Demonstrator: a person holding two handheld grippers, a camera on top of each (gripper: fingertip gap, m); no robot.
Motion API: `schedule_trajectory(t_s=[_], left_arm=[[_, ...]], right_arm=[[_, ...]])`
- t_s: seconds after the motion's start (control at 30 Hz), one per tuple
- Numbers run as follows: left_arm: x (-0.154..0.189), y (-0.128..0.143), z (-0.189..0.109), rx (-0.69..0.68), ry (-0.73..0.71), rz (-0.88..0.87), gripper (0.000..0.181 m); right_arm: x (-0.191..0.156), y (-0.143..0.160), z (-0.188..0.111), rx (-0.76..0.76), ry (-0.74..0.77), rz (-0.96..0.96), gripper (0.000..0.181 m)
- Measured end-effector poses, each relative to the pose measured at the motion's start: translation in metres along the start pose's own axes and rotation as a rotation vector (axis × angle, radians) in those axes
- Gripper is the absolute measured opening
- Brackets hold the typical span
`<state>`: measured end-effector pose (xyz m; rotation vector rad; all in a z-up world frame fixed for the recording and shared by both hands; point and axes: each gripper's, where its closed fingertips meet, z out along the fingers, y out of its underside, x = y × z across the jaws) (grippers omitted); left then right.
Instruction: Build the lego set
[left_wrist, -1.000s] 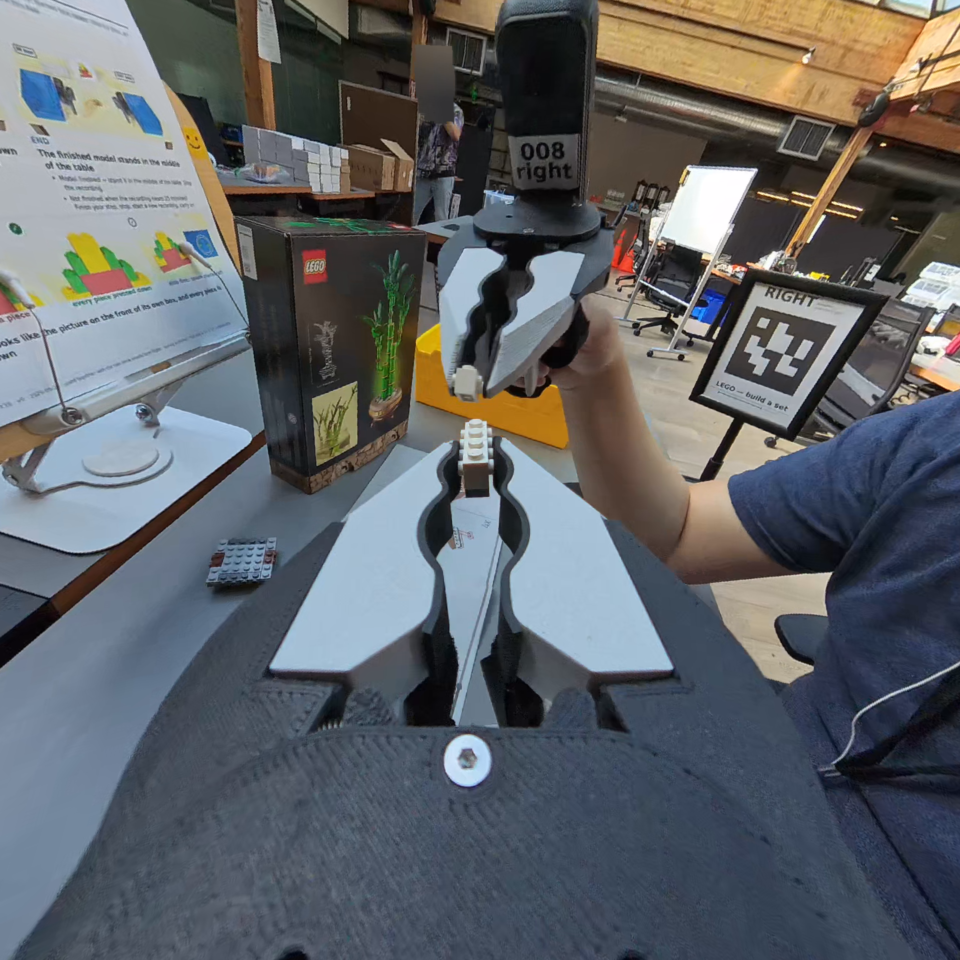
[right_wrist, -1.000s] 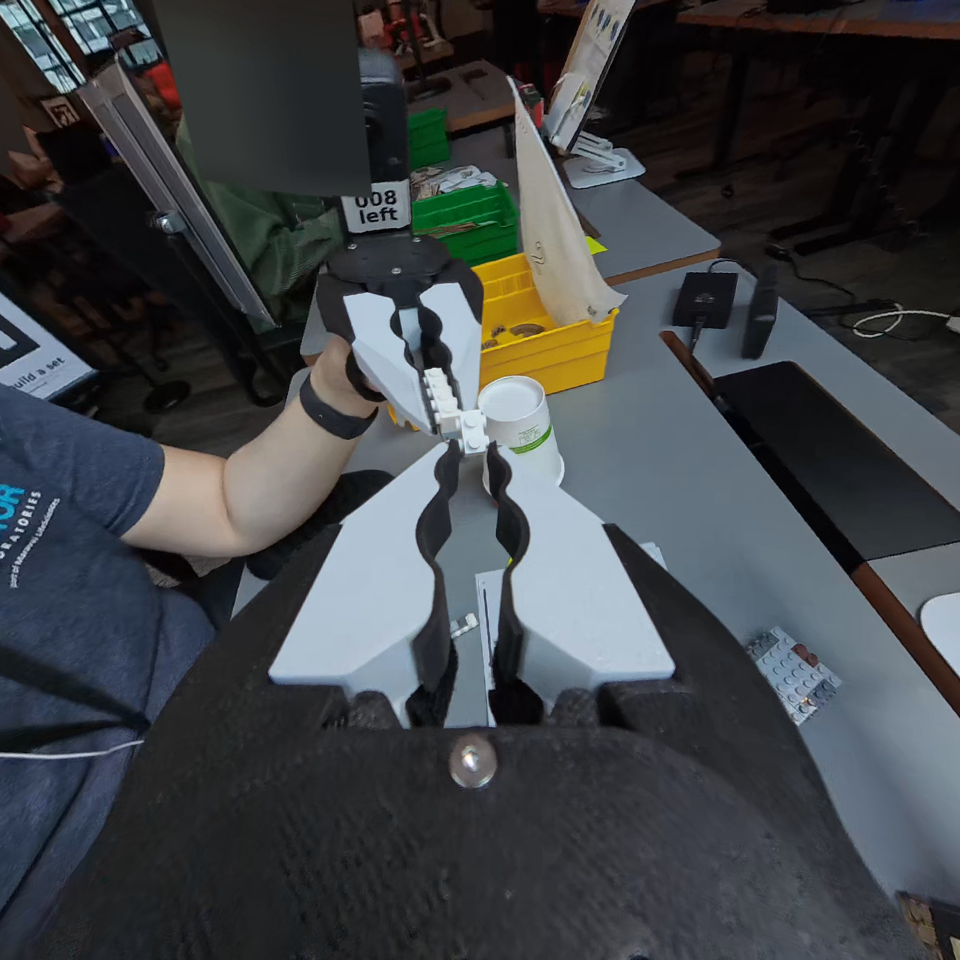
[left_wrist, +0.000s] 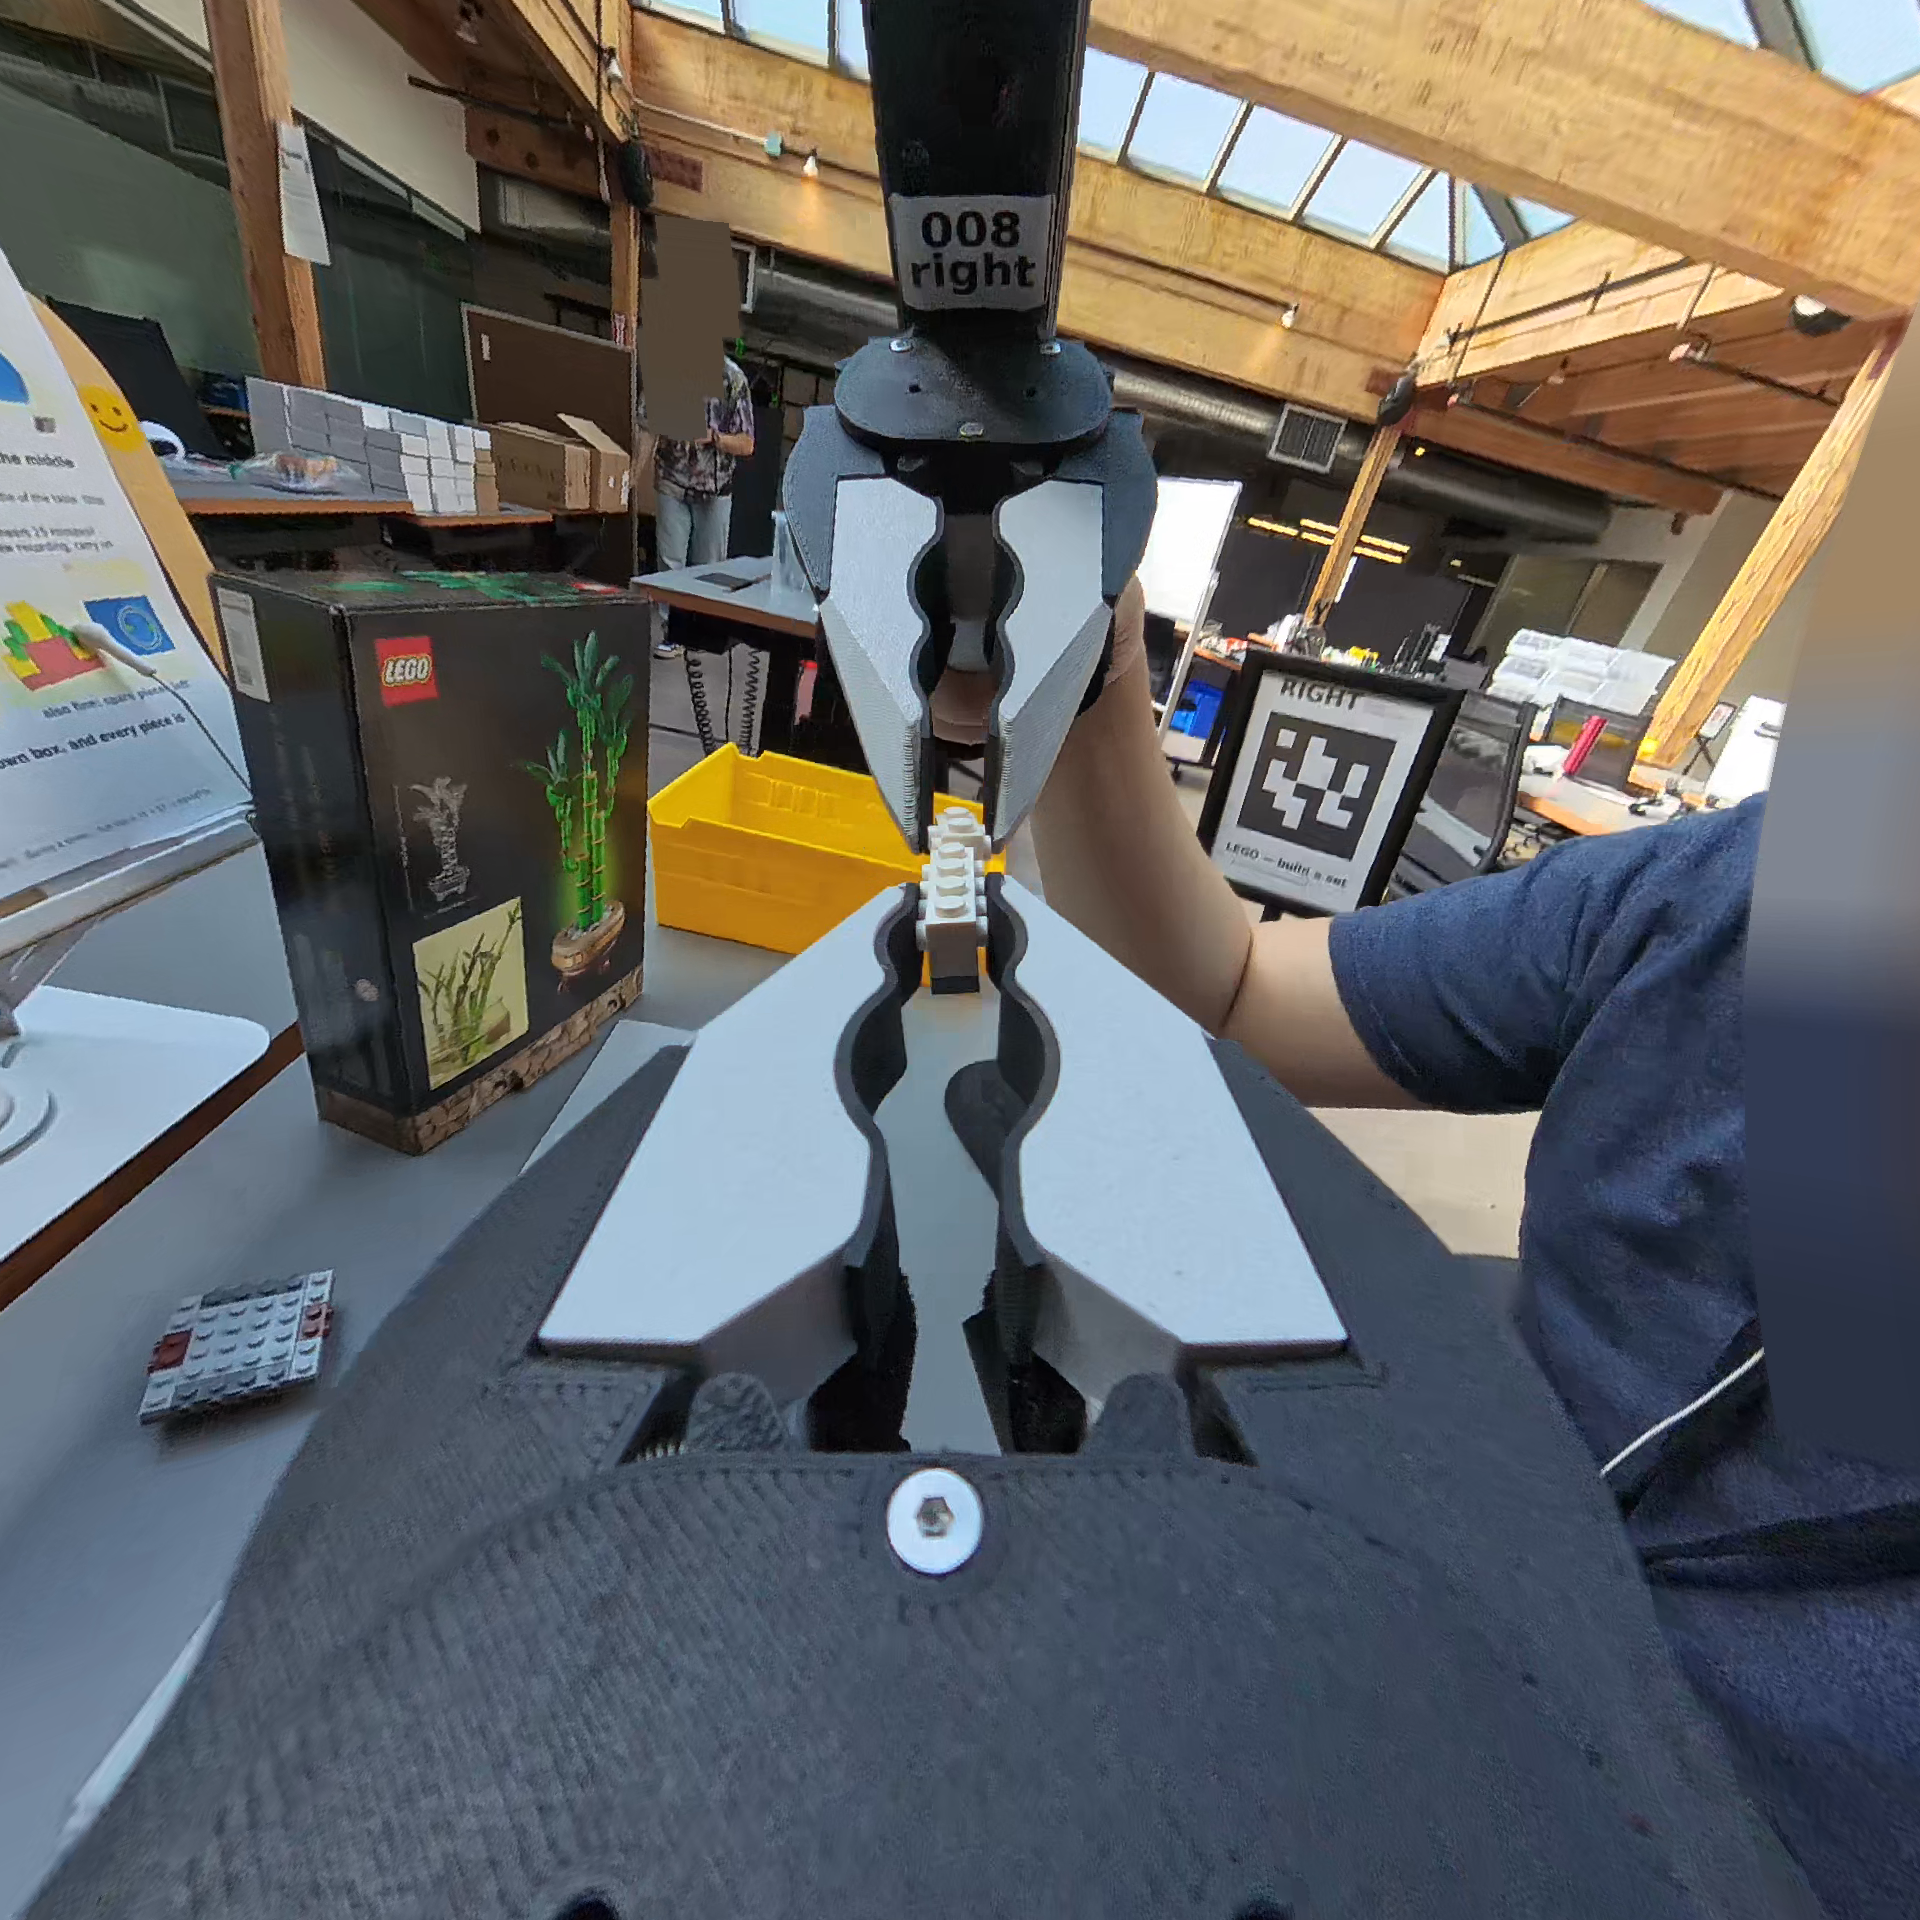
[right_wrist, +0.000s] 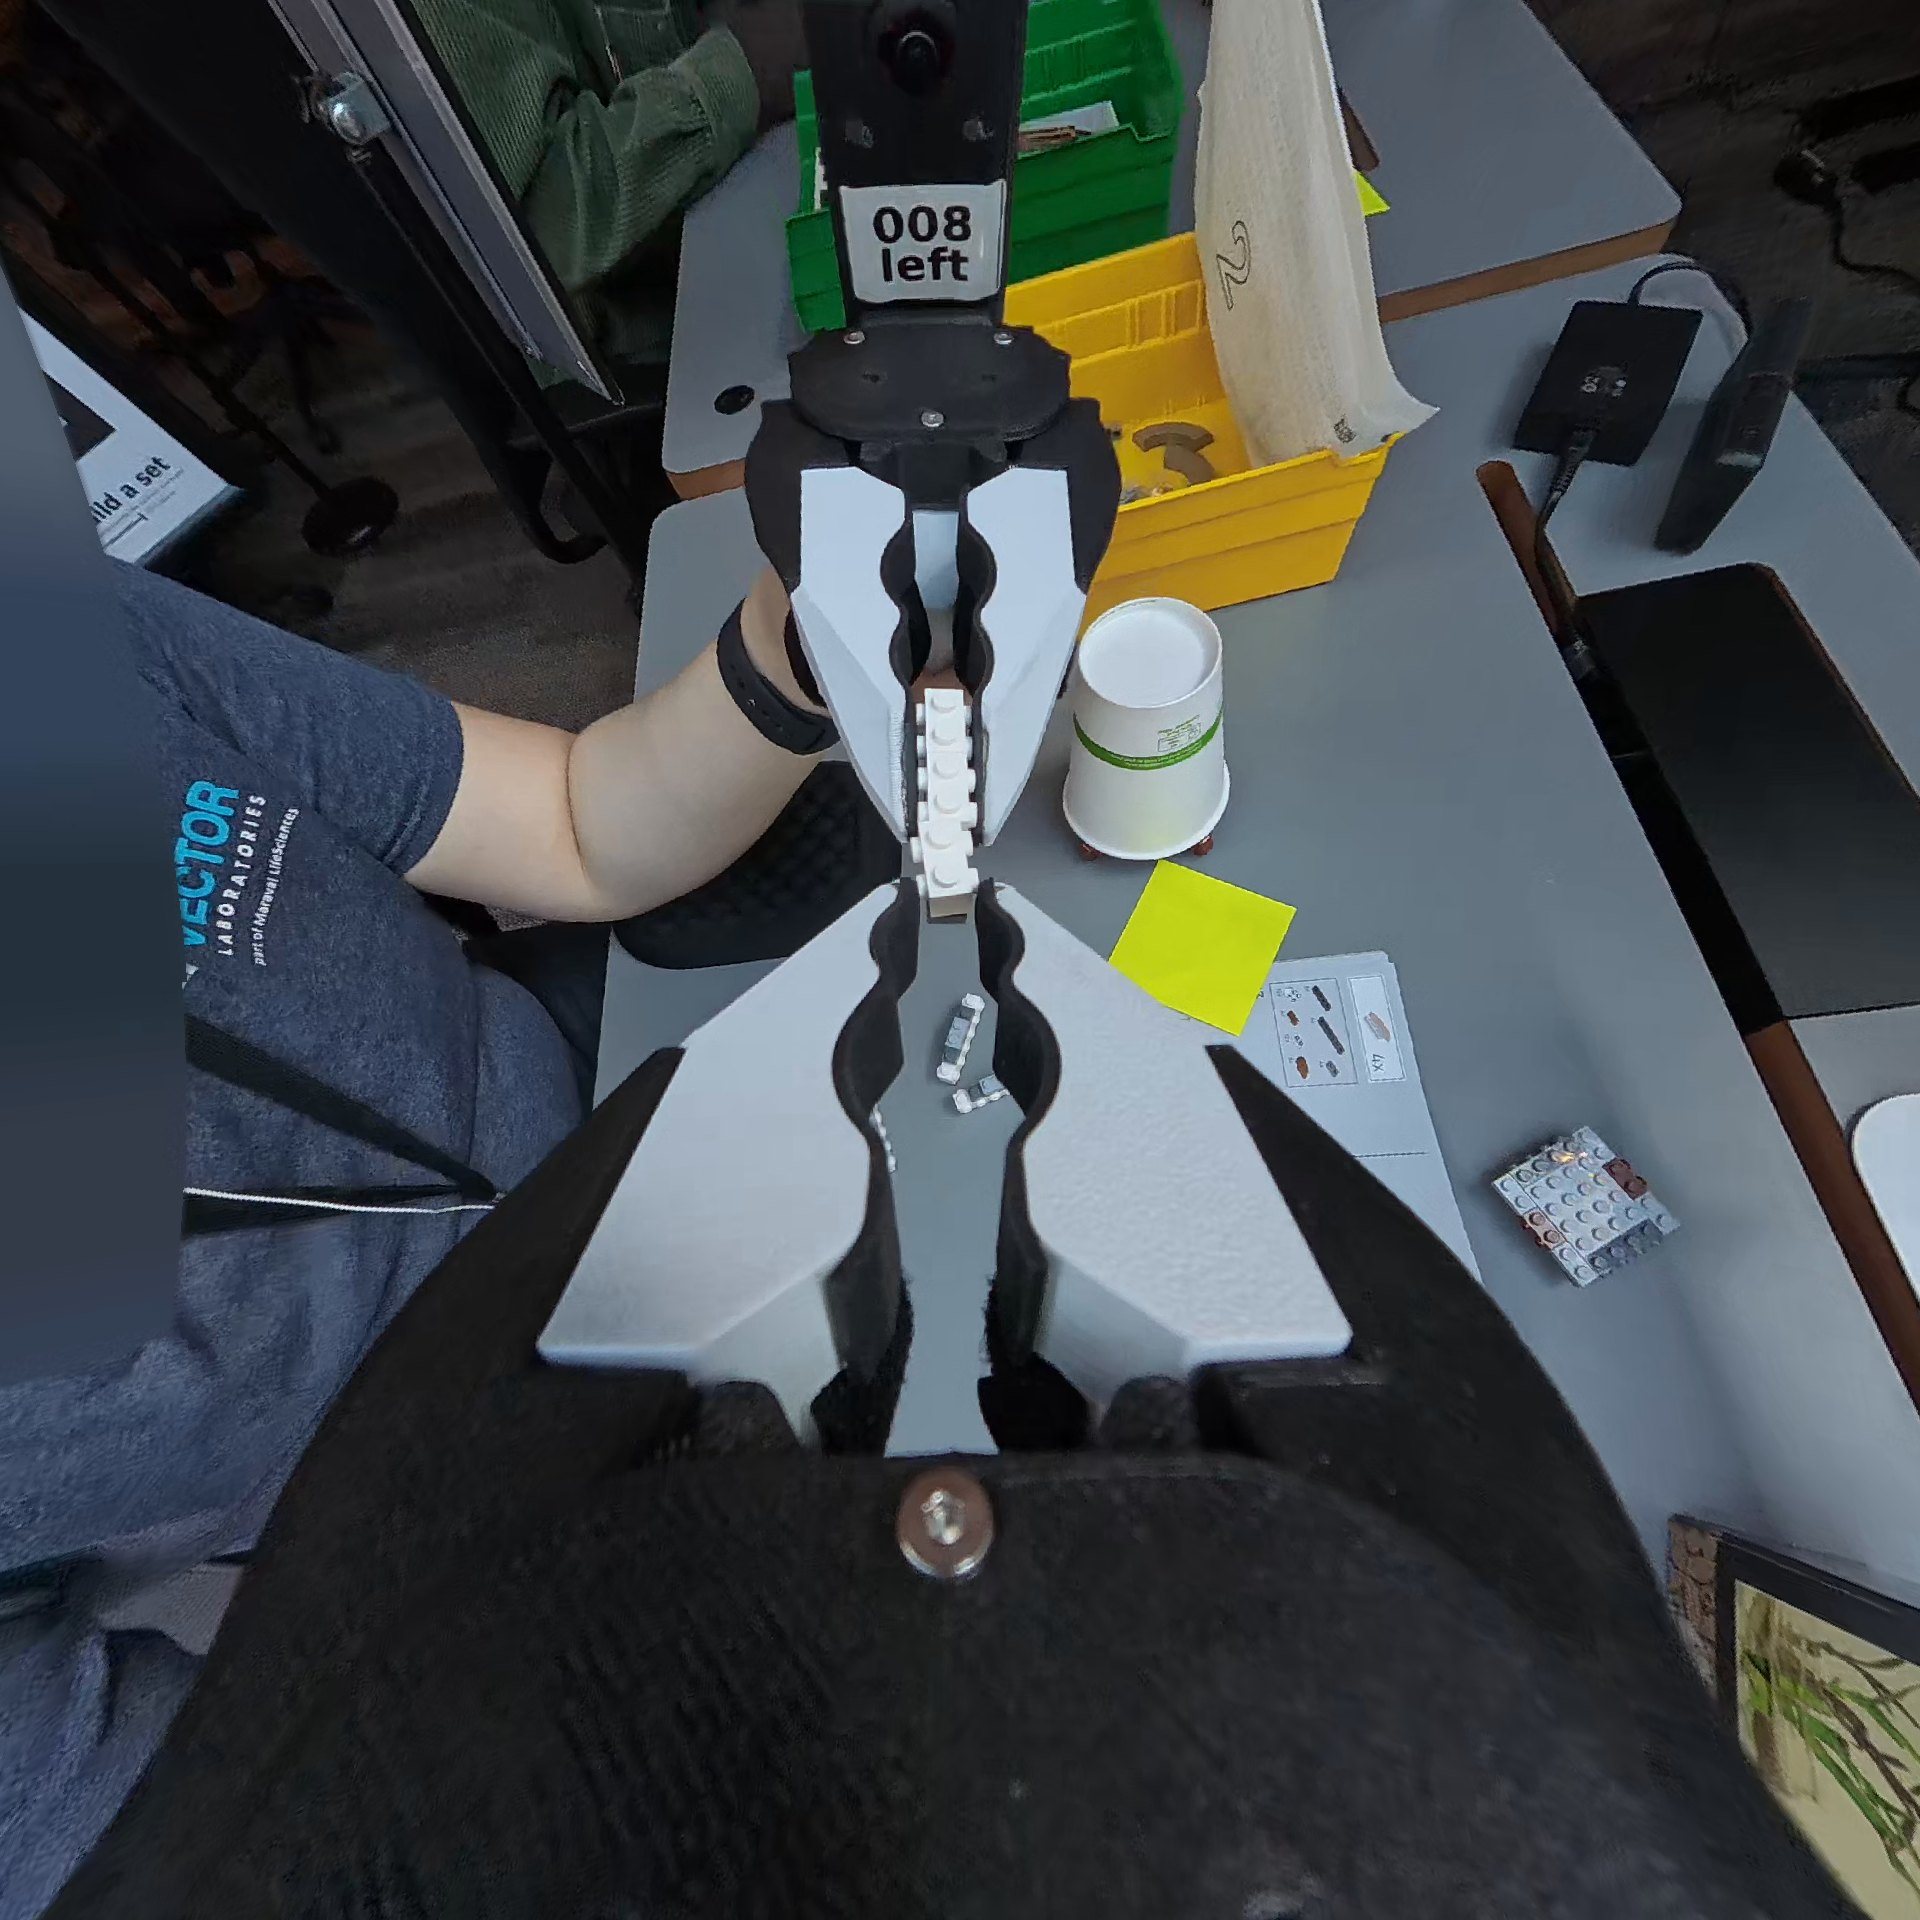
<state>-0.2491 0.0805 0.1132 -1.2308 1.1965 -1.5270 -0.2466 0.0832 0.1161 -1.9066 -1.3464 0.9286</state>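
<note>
Tip-to-tip grippers above grey table (right_wrist: 1455, 790), left gripper (left_wrist: 954, 914) clenched on white brick strip (left_wrist: 953, 902), right gripper (right_wrist: 948, 896) pinching small end brick (right_wrist: 950, 902) against it, join half hidden by fingertips, loose pieces (right_wrist: 966, 1049) below partly masked, grey studded plate (right_wrist: 1584, 1205) well apart.

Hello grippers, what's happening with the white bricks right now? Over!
Left gripper shut on white brick strip. Right gripper shut on small brick, touching the strip's end in mid-air. Nothing between them. Grey plate idle on table.

Printed labels mark both grippers, box (left_wrist: 436, 852), framed sign (left_wrist: 1320, 779) (wording withheld).
</note>
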Motion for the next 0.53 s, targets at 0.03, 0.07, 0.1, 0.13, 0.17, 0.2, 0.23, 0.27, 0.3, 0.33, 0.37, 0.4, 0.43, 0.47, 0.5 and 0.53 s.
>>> schedule_trajectory(t_s=[0.03,0.07,0.1,0.13,0.17,0.2,0.23,0.27,0.3,0.33,0.37,0.4,0.43,0.47,0.5,0.53], left_arm=[[0.006,-0.010,-0.002,0.047,0.019,-0.020,0.009],[0.012,-0.020,-0.006,0.094,0.041,-0.044,0.009],[0.019,-0.029,-0.009,0.135,0.066,-0.064,0.009],[0.026,-0.038,-0.012,0.167,0.083,-0.071,0.009],[0.033,-0.045,-0.016,0.195,0.086,-0.063,0.009],[0.038,-0.052,-0.020,0.217,0.079,-0.047,0.009],[0.044,-0.058,-0.023,0.237,0.067,-0.024,0.009],[0.050,-0.064,-0.028,0.259,0.056,0.001,0.009],[0.057,-0.071,-0.032,0.285,0.052,0.023,0.009],[0.064,-0.077,-0.037,0.309,0.054,0.040,0.009],[0.072,-0.082,-0.042,0.328,0.062,0.051,0.009],[0.079,-0.086,-0.046,0.340,0.070,0.062,0.009],[0.084,-0.088,-0.049,0.347,0.073,0.072,0.009],[0.089,-0.091,-0.053,0.353,0.074,0.080,0.009],[0.093,-0.093,-0.057,0.365,0.073,0.085,0.009],[0.097,-0.096,-0.061,0.381,0.075,0.089,0.009]], right_arm=[[-0.006,-0.010,-0.003,-0.026,0.006,0.004,0.010],[-0.013,-0.020,-0.006,-0.053,0.013,0.003,0.010],[-0.020,-0.030,-0.008,-0.086,0.022,0.003,0.010],[-0.028,-0.038,-0.009,-0.123,0.037,0.008,0.010],[-0.033,-0.046,-0.010,-0.159,0.063,0.019,0.010],[-0.039,-0.053,-0.010,-0.194,0.092,0.035,0.010],[-0.044,-0.059,-0.010,-0.225,0.119,0.055,0.010],[-0.051,-0.067,-0.010,-0.248,0.138,0.070,0.010],[-0.058,-0.075,-0.009,-0.262,0.152,0.079,0.010],[-0.065,-0.082,-0.008,-0.284,0.157,0.081,0.010],[-0.073,-0.088,-0.007,-0.313,0.162,0.076,0.010],[-0.079,-0.092,-0.006,-0.348,0.170,0.071,0.010],[-0.084,-0.096,-0.005,-0.385,0.183,0.066,0.010],[-0.089,-0.099,-0.003,-0.418,0.200,0.057,0.011],[-0.093,-0.104,-0.001,-0.444,0.215,0.038,0.011],[-0.097,-0.108,0.002,-0.462,0.230,0.020,0.011]])
